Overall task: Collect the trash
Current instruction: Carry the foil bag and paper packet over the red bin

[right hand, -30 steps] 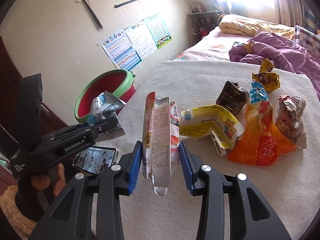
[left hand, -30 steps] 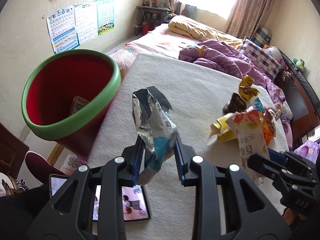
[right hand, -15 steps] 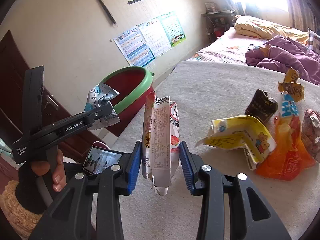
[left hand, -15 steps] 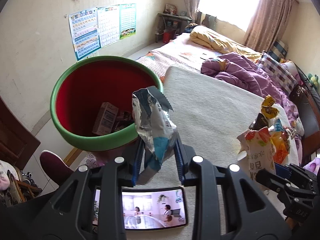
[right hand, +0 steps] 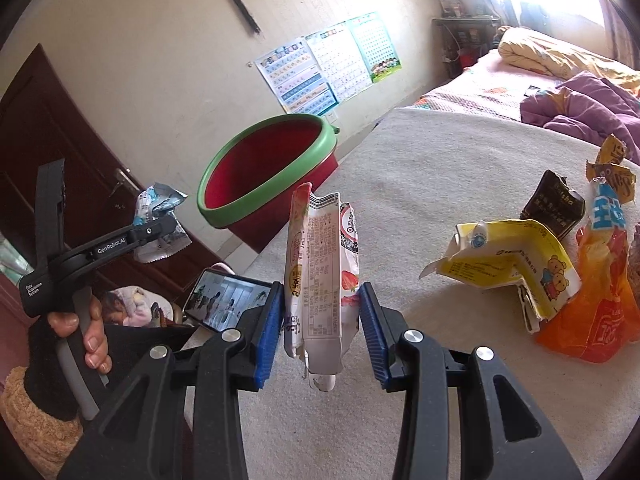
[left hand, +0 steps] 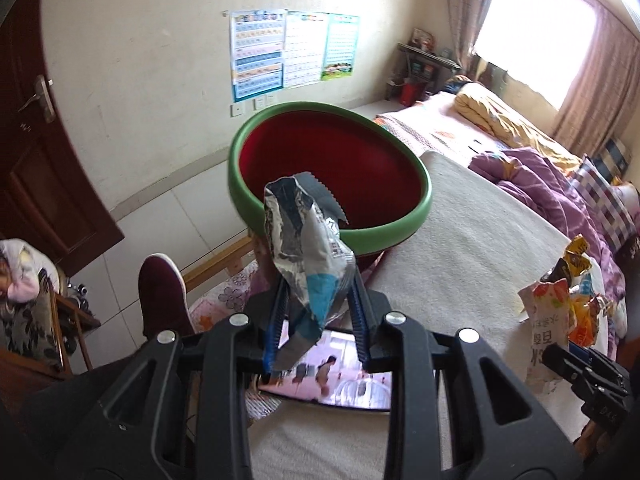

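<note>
My left gripper [left hand: 318, 312] is shut on a crumpled silver-and-blue foil wrapper [left hand: 308, 248], held upright in the air. Straight ahead of it stands the red bin with a green rim [left hand: 400, 232]. From the right wrist view, that gripper [right hand: 154, 232] and its wrapper [right hand: 158, 212] hang left of the bin [right hand: 280, 196], off the bed's edge. My right gripper [right hand: 320, 320] is shut on a white strawberry-print packet [right hand: 320, 264] above the beige blanket [right hand: 420, 184]. A yellow carton [right hand: 508, 264], an orange bag [right hand: 600, 300] and a dark wrapper [right hand: 556, 208] lie to its right.
A lit phone [left hand: 344, 380] lies at the blanket's near edge. A dark red slipper [left hand: 164, 292] is on the floor tiles beside a brown door [left hand: 36, 160]. A purple quilt [right hand: 580, 104] is heaped further back. A hand [right hand: 84, 332] grips the left handle.
My left gripper has carried the foil wrapper leftward, off the blanket's edge, and the bin has come from the far left to straight ahead of it. The right gripper has hardly shifted.
</note>
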Demonstrator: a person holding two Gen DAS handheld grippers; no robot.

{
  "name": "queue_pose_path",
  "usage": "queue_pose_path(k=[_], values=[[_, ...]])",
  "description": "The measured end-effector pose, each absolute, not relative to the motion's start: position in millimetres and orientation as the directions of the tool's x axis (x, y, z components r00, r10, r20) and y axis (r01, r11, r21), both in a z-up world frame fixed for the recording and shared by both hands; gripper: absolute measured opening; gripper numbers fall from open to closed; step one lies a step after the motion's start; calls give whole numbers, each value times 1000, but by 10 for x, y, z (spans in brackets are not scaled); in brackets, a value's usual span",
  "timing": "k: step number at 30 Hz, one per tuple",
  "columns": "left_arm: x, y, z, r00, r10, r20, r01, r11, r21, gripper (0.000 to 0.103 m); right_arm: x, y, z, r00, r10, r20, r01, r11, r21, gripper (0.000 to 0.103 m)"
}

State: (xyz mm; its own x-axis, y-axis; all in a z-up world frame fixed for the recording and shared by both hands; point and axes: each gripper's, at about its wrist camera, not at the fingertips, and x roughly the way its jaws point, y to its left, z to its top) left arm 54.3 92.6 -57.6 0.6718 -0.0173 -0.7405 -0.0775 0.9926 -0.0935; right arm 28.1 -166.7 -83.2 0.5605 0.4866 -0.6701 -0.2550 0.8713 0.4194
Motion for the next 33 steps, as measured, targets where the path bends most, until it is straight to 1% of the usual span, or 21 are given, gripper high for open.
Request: queue_pose_path(k=[6,14,20,22,24,26,29,33], values=[[378,911,-551,668,2,-744,-90,993,-79,28,245,-1754,-869,564,494,-662,-243,865,438,38],[454,921,-553,669,-18,-743,-61,995,-79,28,337,-1679,-912,569,476,-671,-213,873,440,38],[736,893,-533,690,-110,-716,41,993,-113,28,398,-1579,-852,618,418,-665,-161,896,414,38],[867,874,-509,707,-152,-691,96,988,-119,28,424,-1549,-785,653,369,-662,-121,913,389,38],[1031,865,-498,693,-185,-697,133,983,-129,28,437,-1525,-738,669,351,-655,-86,912,401,38],[1120,881,-479,693,-218,-687,171,976,-137,28,487,-1442,-724,677,311,-667,-62,927,369,38],[1220,921,-496,682,-249,-688,227,966,-125,28,534,-1314,-720,696,304,-651,-19,914,406,38],[1401,1080,-528,657,-271,-704,266,957,-119,28,626,-984,-723,695,311,-648,-31,914,405,38]])
